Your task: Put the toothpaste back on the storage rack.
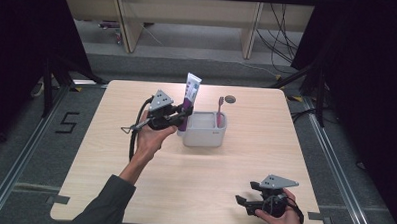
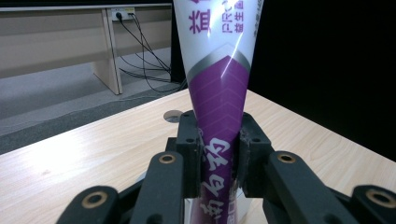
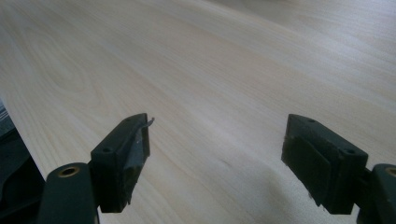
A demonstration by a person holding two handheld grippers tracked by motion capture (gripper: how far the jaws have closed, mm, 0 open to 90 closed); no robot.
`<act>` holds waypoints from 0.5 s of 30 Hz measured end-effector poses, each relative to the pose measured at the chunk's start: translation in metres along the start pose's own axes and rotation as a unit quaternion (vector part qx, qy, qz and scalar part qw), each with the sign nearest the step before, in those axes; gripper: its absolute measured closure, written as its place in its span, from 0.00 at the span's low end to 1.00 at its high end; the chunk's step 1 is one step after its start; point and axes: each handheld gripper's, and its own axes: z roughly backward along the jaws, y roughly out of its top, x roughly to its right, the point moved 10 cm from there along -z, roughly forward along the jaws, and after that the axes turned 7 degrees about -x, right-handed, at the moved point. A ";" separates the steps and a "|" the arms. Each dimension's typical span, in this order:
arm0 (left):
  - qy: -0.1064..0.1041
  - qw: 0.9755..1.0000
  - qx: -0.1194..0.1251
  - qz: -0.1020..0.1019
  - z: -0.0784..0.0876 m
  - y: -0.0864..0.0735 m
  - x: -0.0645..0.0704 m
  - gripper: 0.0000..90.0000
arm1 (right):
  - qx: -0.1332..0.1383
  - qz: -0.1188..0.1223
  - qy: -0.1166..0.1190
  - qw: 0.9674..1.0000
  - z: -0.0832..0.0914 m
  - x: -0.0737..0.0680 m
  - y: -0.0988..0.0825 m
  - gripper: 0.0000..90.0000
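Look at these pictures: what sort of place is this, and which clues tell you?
Probably a lab or recording studio, not a home. A bare wooden table stands between black curtains, with metal rails on the floor, a taped number and loose cables behind.

white-and-purple toothpaste tube (image 1: 190, 94) stands upright, lower end at the left edge of the white holder (image 1: 204, 135), clamped.

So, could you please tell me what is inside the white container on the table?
In the white container a pink toothbrush stands upright at its right end. The toothpaste tube sits at its left edge; its lower end and the container's floor are hidden.
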 end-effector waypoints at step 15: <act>-0.001 1.000 0.000 -0.008 -0.021 0.016 0.011 0.82 | -0.001 0.000 0.001 1.000 0.001 0.000 0.000 0.27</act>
